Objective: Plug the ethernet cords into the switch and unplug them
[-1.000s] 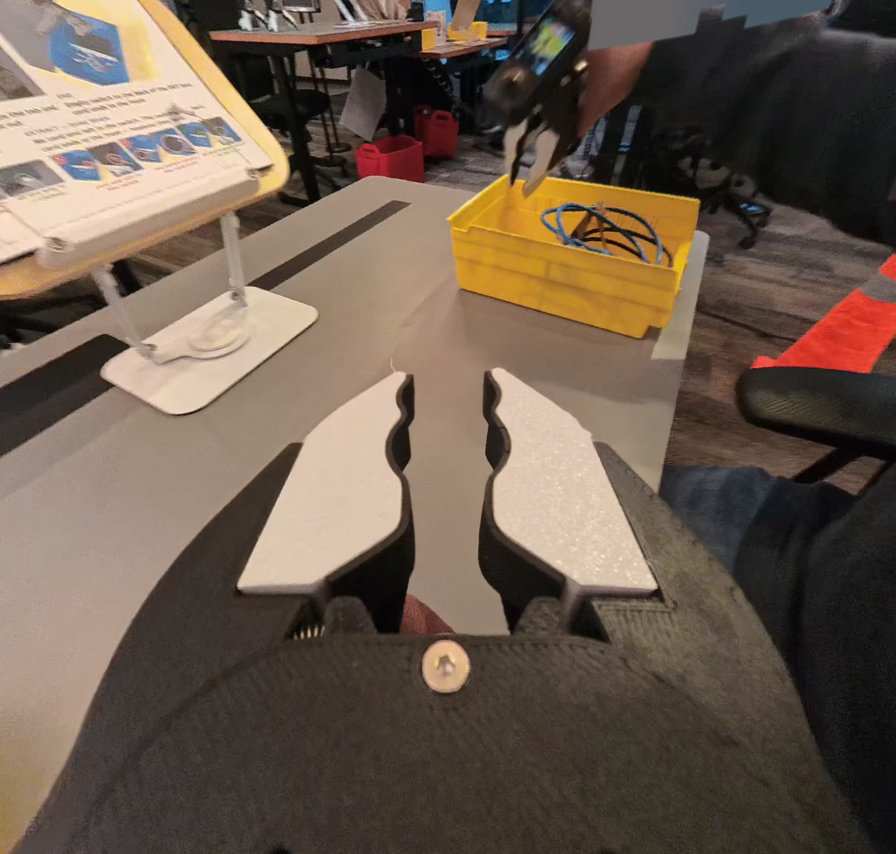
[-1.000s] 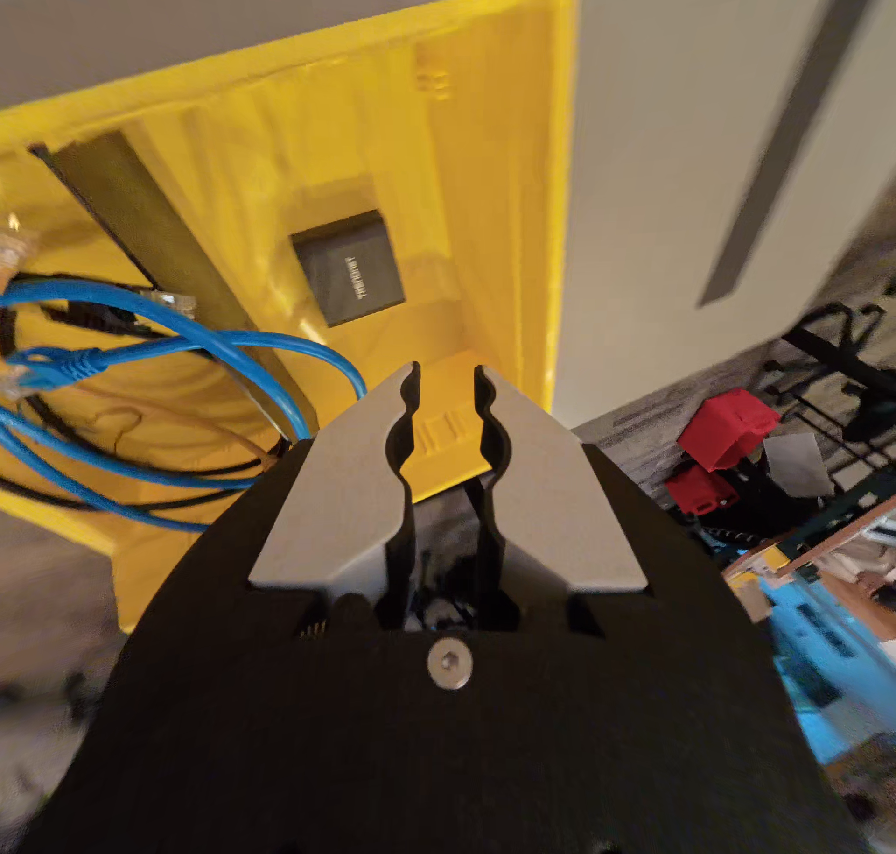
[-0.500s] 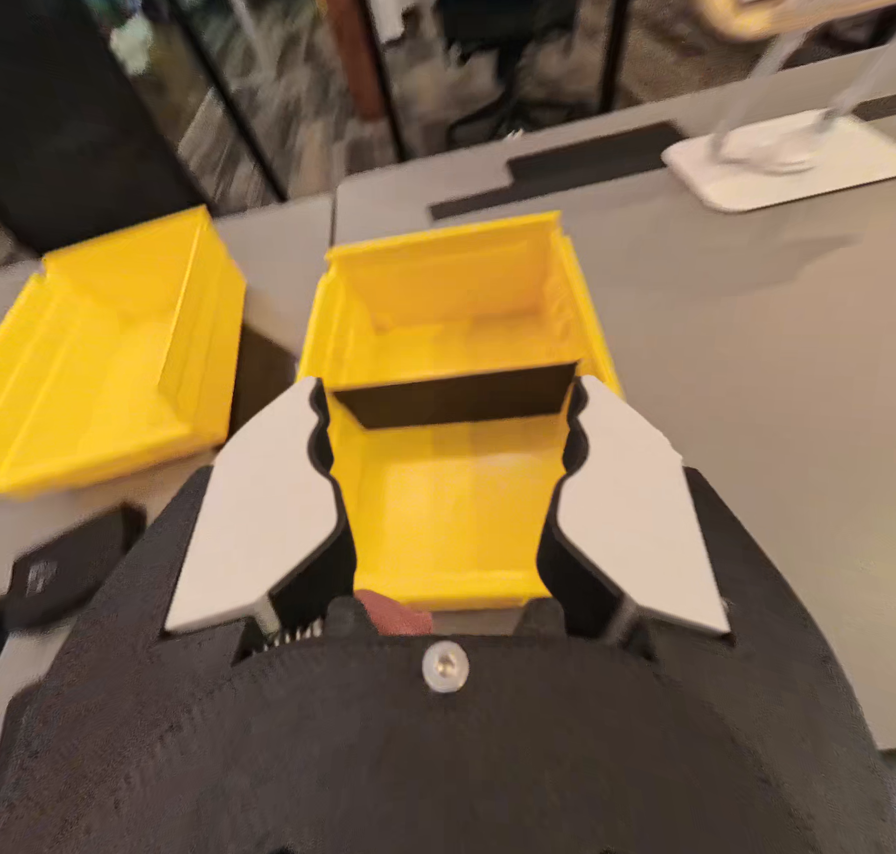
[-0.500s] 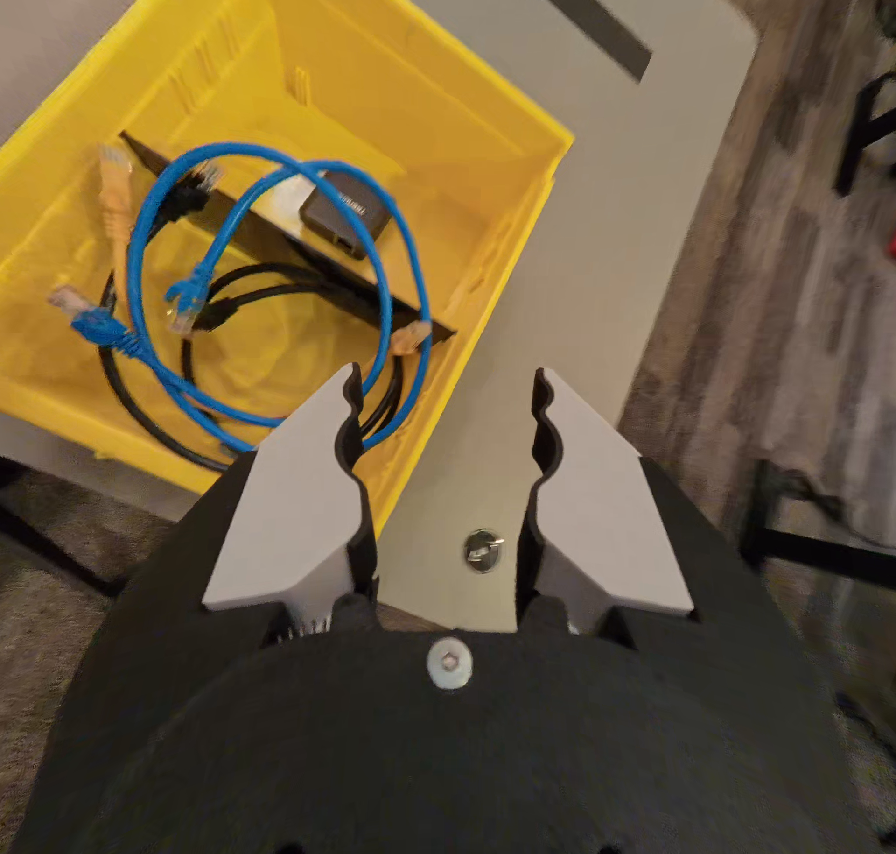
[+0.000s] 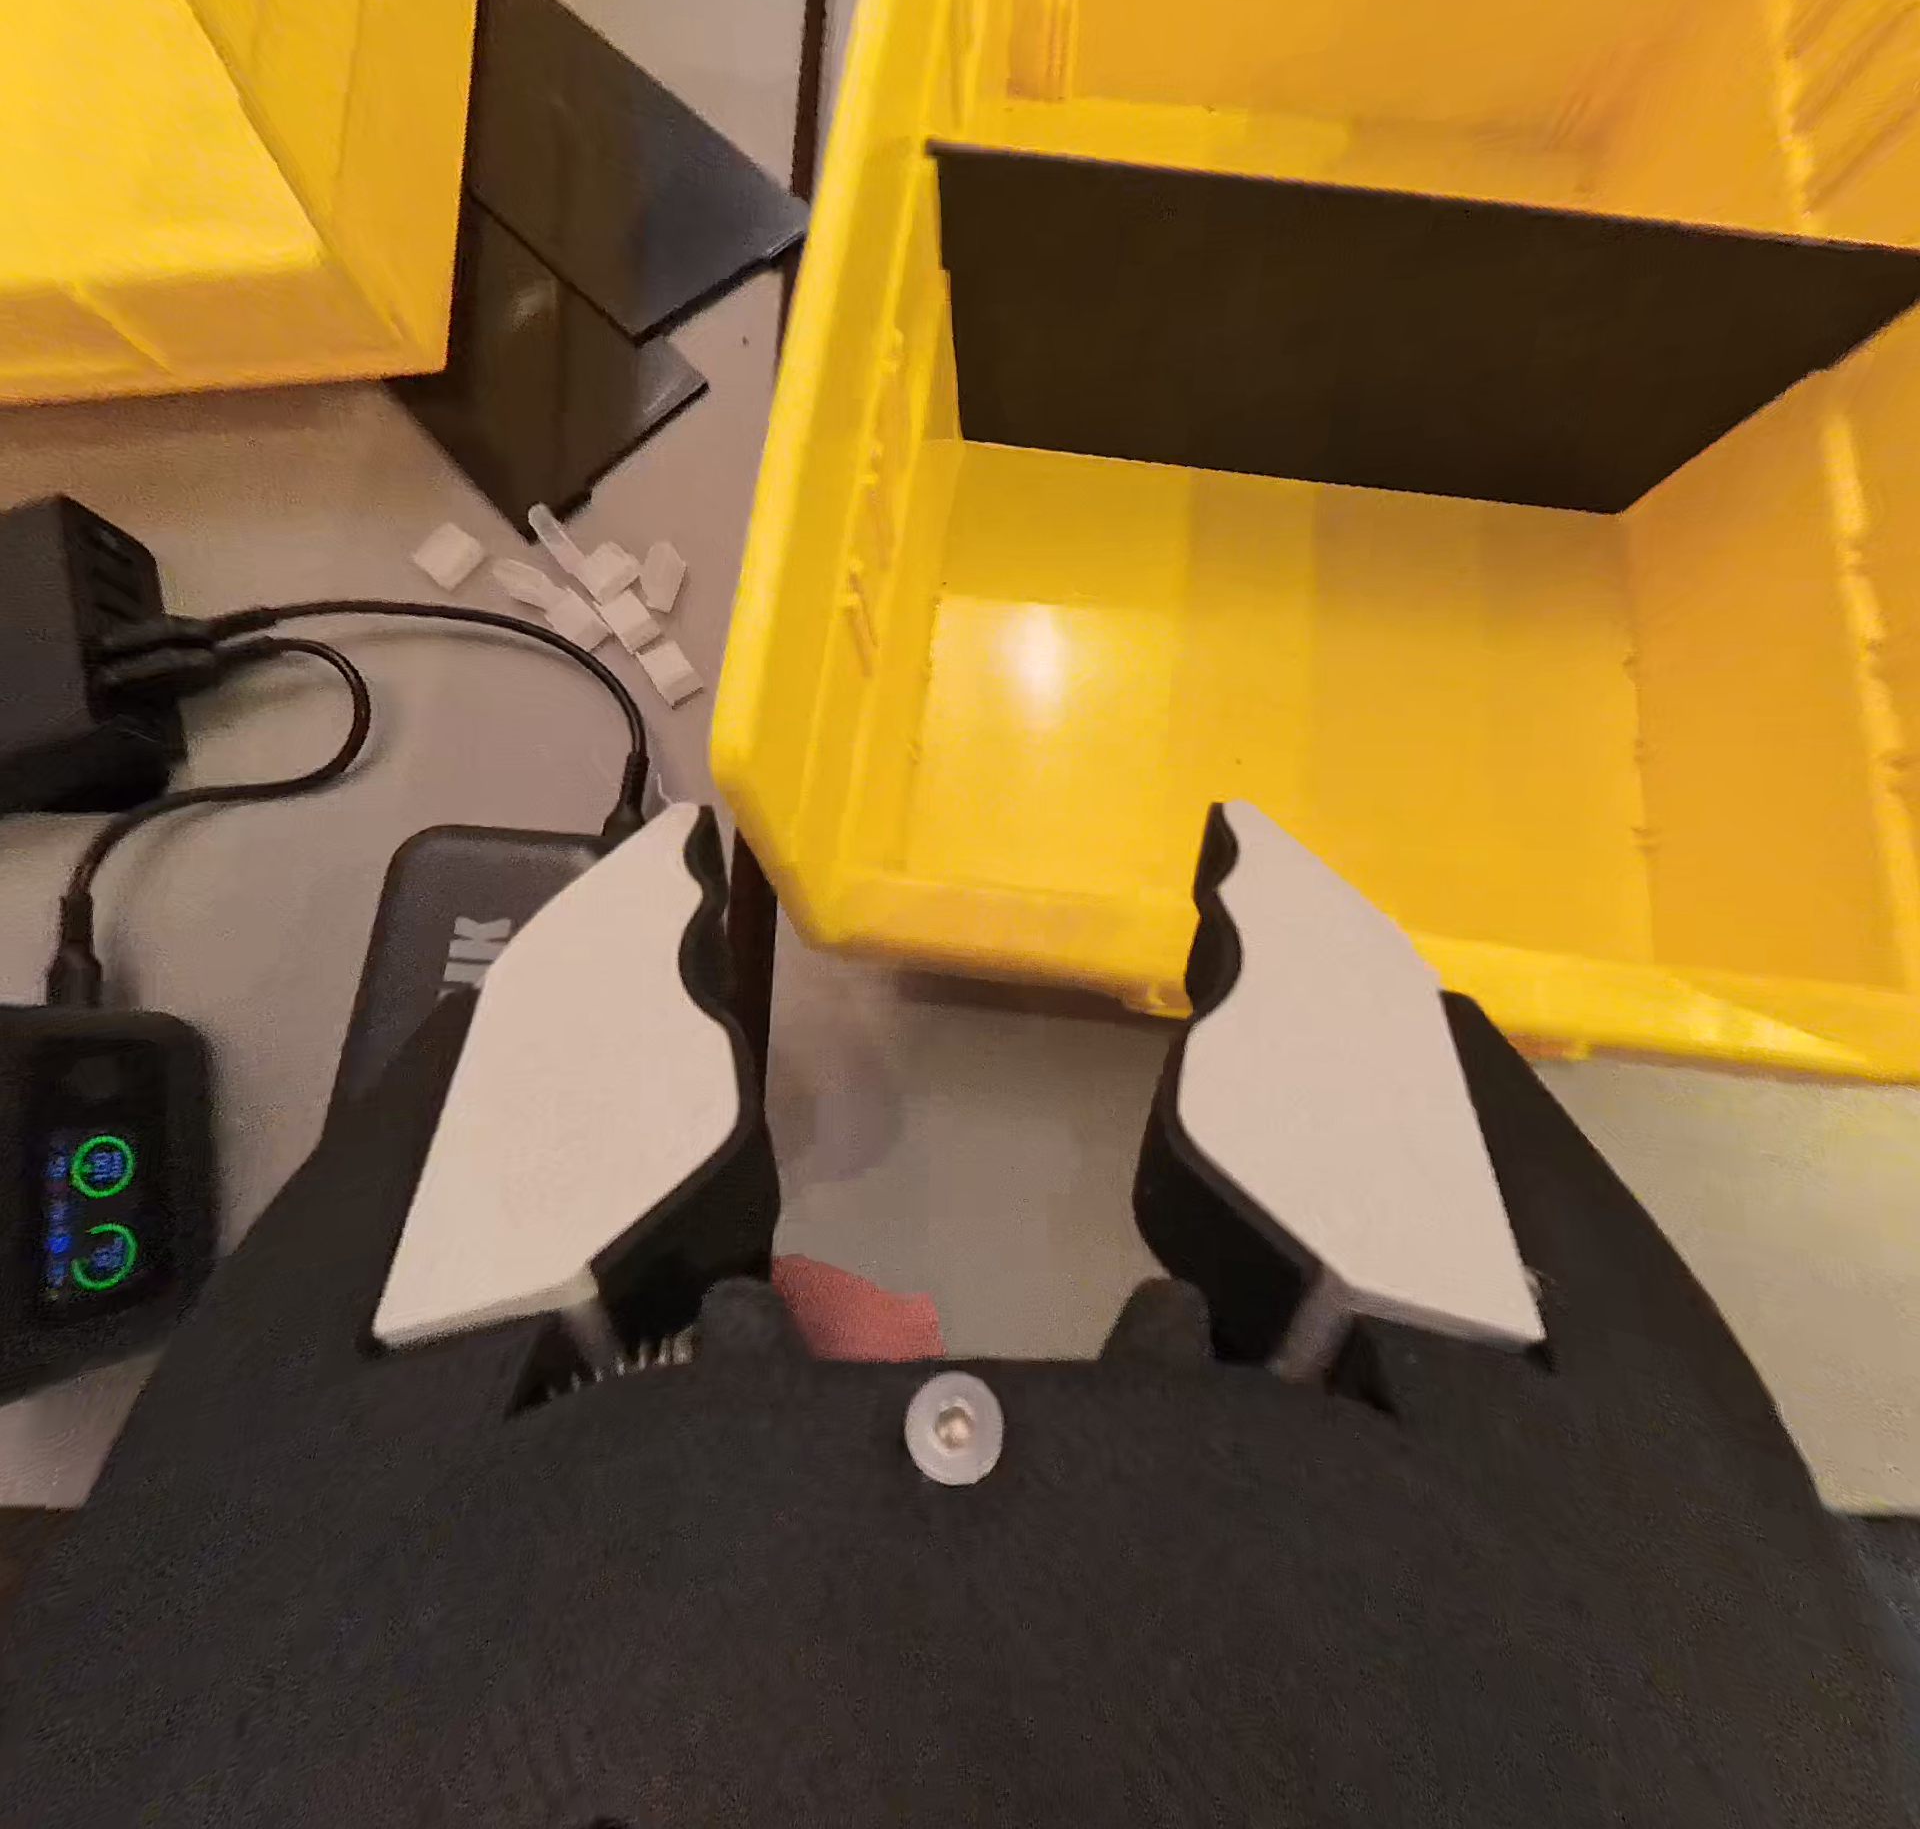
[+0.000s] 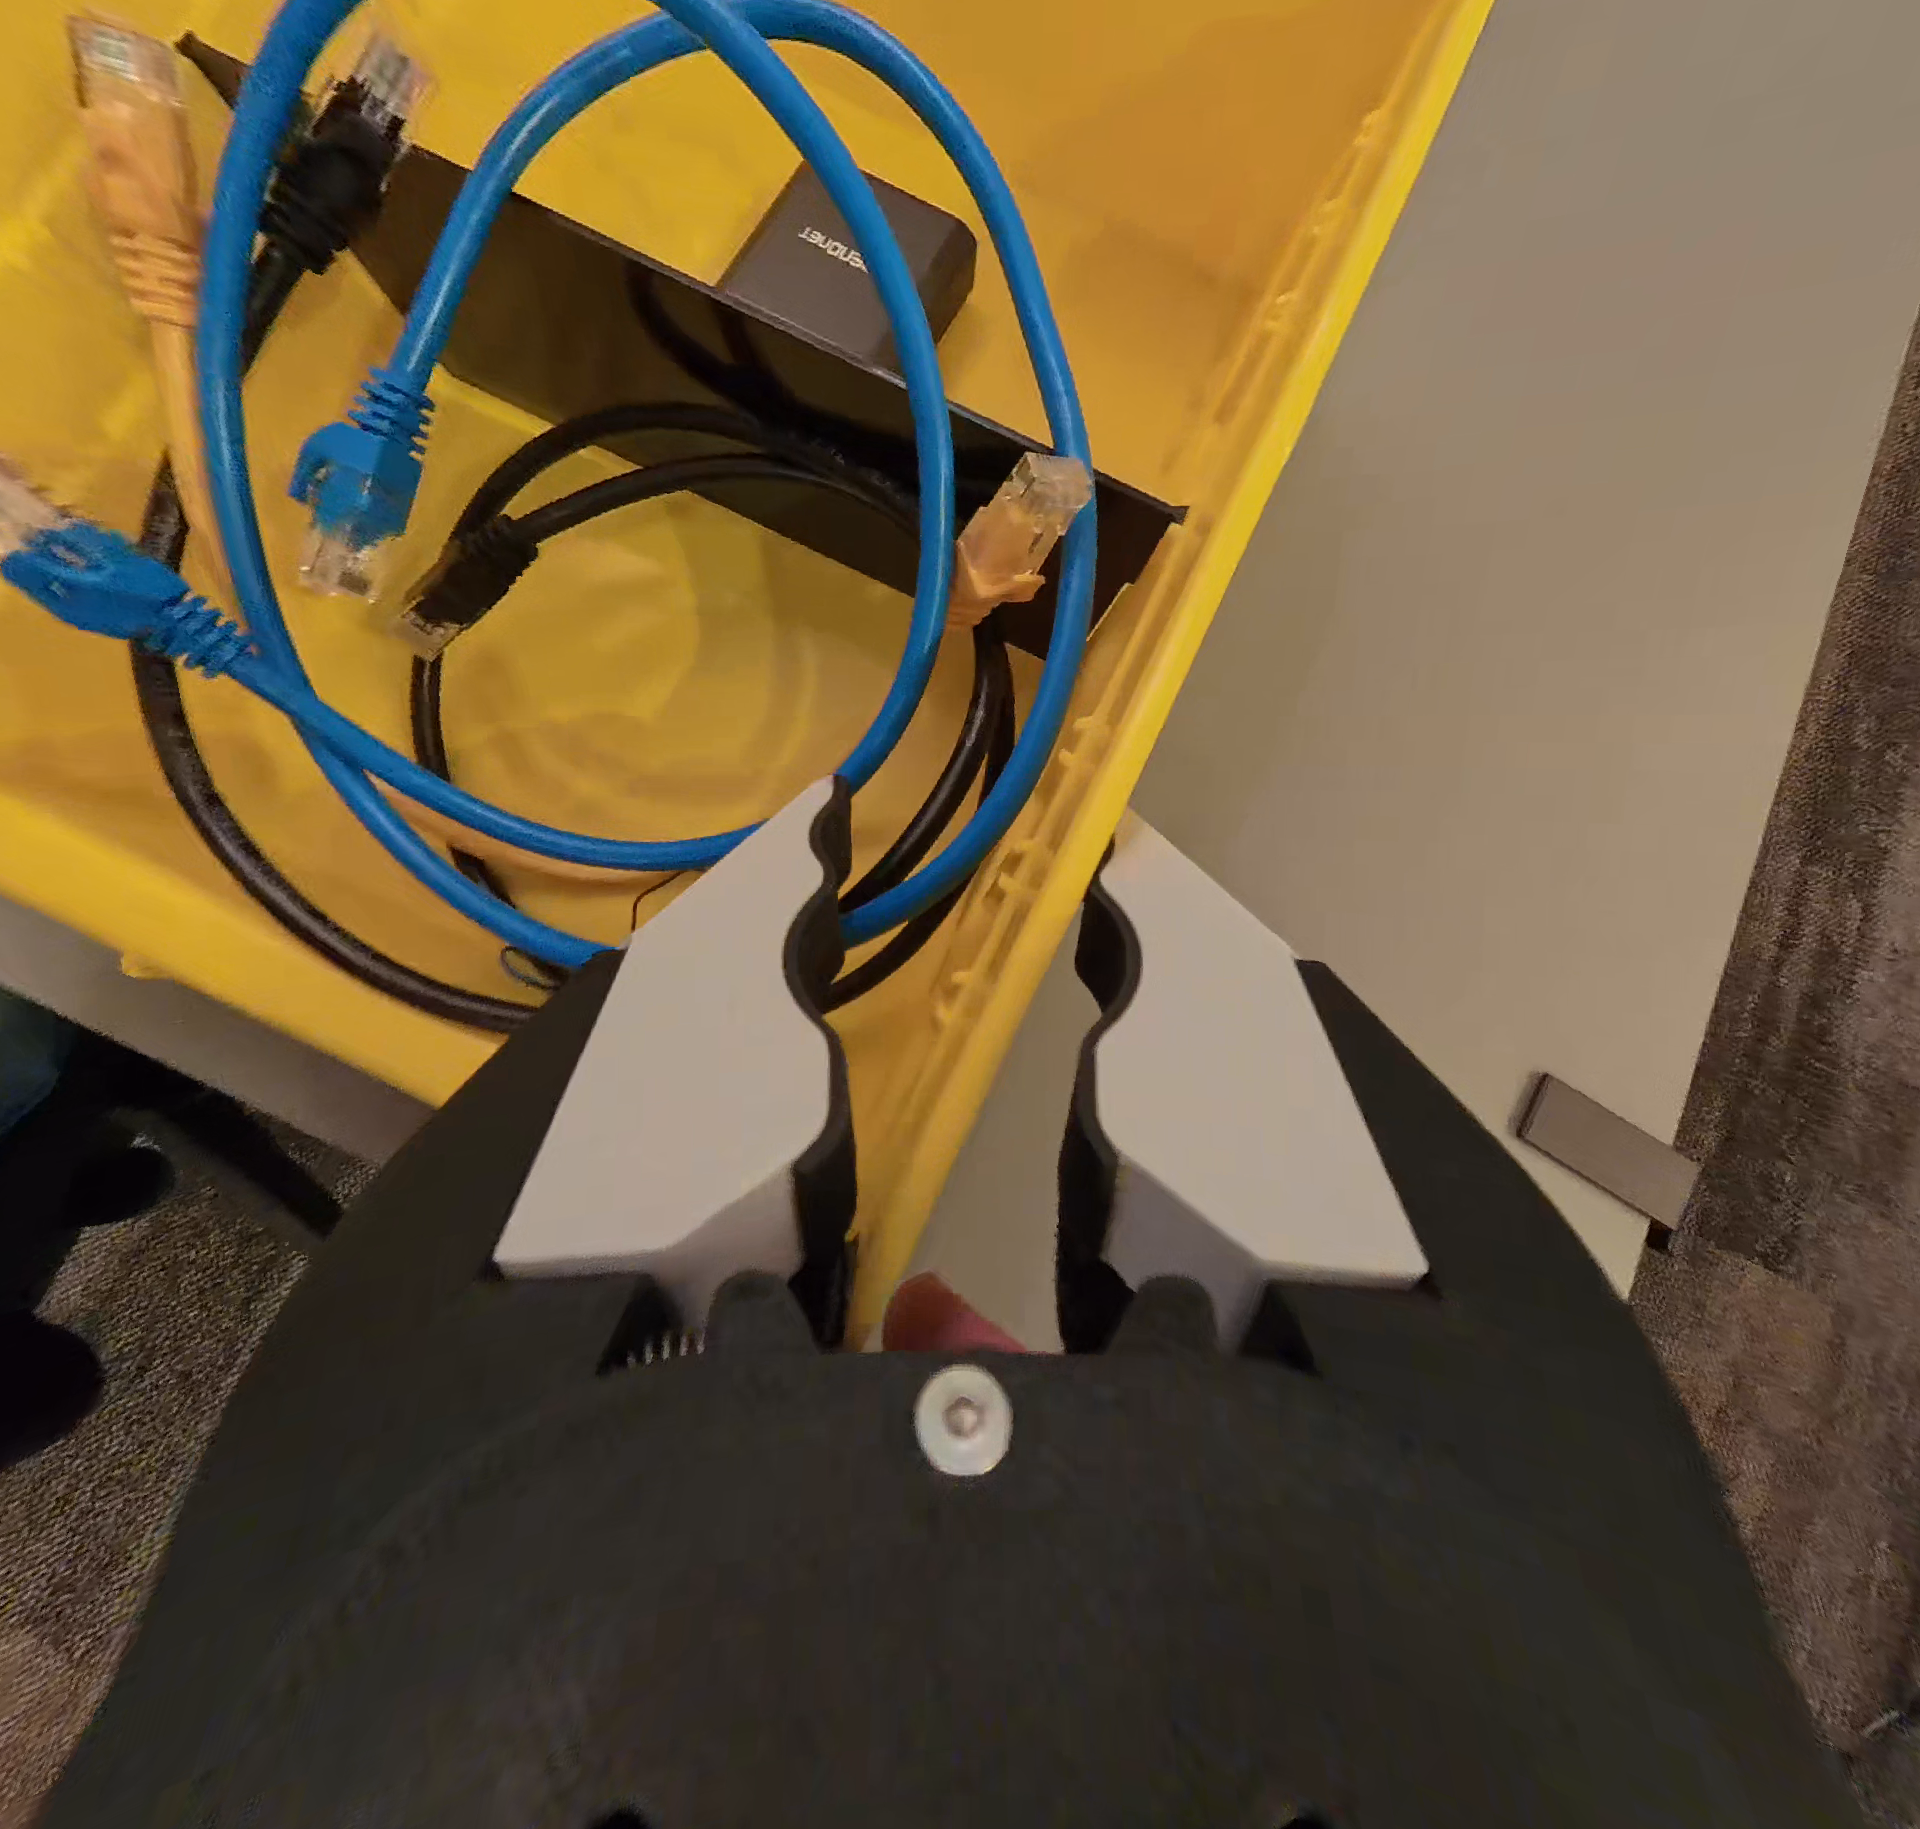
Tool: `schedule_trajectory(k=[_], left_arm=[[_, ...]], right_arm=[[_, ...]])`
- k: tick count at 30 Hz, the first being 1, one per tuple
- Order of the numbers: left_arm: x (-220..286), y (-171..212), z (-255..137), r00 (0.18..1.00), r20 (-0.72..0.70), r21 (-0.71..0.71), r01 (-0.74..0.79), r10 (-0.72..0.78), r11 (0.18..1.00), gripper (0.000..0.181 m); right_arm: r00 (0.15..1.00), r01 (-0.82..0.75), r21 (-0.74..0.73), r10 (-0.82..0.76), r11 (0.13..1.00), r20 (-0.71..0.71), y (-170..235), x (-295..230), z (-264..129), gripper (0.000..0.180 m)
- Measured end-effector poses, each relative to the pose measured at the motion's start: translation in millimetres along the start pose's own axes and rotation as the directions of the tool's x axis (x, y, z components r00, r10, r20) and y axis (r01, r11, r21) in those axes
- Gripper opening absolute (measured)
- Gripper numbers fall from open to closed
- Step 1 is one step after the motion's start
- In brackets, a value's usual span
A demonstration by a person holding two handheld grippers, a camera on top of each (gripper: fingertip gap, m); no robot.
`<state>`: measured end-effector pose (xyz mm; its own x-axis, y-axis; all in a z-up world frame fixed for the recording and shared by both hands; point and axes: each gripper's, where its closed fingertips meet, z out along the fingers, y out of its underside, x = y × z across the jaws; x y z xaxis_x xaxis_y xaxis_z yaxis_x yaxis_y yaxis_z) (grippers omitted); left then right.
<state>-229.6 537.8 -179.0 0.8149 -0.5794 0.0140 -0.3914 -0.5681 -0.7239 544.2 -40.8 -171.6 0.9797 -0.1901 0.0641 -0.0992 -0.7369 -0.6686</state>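
A yellow bin [image 6: 1195,169] holds the small black switch [image 6: 862,252], looped blue ethernet cords [image 6: 358,470], black cords [image 6: 478,564] and an orange cord [image 6: 145,210], all unplugged, with a black divider [image 6: 582,325] across it. My right gripper [image 6: 971,823] is open and empty. It hangs over the bin's right wall, the left finger over the cords and the right finger outside. My left gripper [image 5: 958,823] is wide open and empty at the near rim of an empty yellow bin [image 5: 1299,740].
The empty bin has a black divider [image 5: 1351,325]. A second yellow bin [image 5: 156,169] stands to its left, with black flat pieces [image 5: 582,273] between them. A power bank [image 5: 436,906], a display unit [image 5: 104,1177], a charger [image 5: 62,657], cables and small white clips [image 5: 613,595] lie at the left. The tips of one gripper are about 95 cm away from the tips of the other.
The left gripper swung from the open table to the empty yellow bin, came close and opened wide. The right gripper opened and moved to the cord bin's right wall.
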Motion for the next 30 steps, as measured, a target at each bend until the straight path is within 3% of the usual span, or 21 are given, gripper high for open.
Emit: schedule_trajectory(k=[4, 7, 9, 11, 13, 20, 30], left_arm=[[-4, -14, 8, 0.996, -0.047, 0.071, 0.074, -0.071, 0.995, 0.093], [-24, -28, 10, 0.998, 0.034, 0.154, 0.053, -0.058, 0.987, 0.082], [-28, -26, 19, 0.999, 0.038, 0.125, 0.006, -0.011, 0.992, 0.078], [-24, -30, 23, 1.0, -0.017, 0.153, 0.013, -0.011, 0.988, 0.057], [-18, -33, 24, 0.997, -0.067, 0.165, 0.04, -0.029, 0.986, 0.008], [-10, -38, 19, 0.993, -0.11, 0.187, 0.063, -0.043, 0.98, 0.005], [1, -52, -22, 0.99, -0.122, 0.249, 0.1, -0.072, 0.963, 0.005]], right_arm=[[0.999, -0.023, 0.016, 0.023, 1.0, 0.022, -3, -1, 11, 0.036], [1.0, -0.008, 0.029, 0.007, 1.0, 0.018, -8, 0, 16, 0.032], [1.0, -0.007, 0.035, 0.006, 0.999, 0.029, -12, -2, 19, 0.031], [0.999, -0.004, 0.04, 0.002, 0.999, 0.032, -16, -3, 21, 0.029], [0.999, -0.002, 0.043, 0.001, 0.999, 0.044, -19, -8, 25, 0.03], [0.996, 0.029, 0.076, -0.036, 0.997, 0.086, -44, -38, 45, 0.034], [0.964, 0.083, 0.137, -0.115, 0.987, 0.239, -103, -139, 89, 0.038]])
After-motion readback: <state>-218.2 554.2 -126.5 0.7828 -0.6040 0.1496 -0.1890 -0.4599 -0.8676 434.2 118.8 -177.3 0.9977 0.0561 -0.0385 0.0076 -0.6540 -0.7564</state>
